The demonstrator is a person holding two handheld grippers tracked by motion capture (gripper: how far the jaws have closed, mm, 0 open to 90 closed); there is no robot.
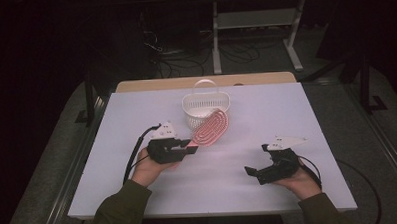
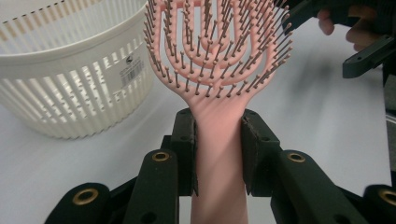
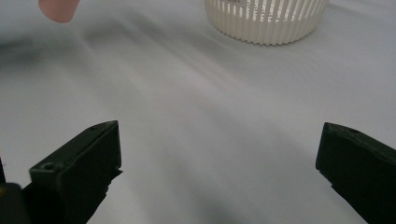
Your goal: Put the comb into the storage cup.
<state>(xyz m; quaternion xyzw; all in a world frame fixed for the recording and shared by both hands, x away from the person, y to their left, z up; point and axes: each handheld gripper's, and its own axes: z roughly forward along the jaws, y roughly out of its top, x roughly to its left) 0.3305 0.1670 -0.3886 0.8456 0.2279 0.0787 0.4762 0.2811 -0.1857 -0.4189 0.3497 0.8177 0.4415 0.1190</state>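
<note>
High view: left gripper [image 1: 188, 146] clamps the handle of the pink hairbrush [image 1: 211, 128], whose head leans against the white basket [image 1: 205, 109] on the table [image 1: 266, 114]. Right gripper [image 1: 253, 172], jaws spread wide and empty, rests well apart.

High view: fixed above the near edge, facing forward and down over the whole white table [image 1: 266, 114]. Gripper views: low, close to the tabletop, both sharing the far white slatted plastic basket [image 2: 70, 88] [image 3: 266, 18].
</note>
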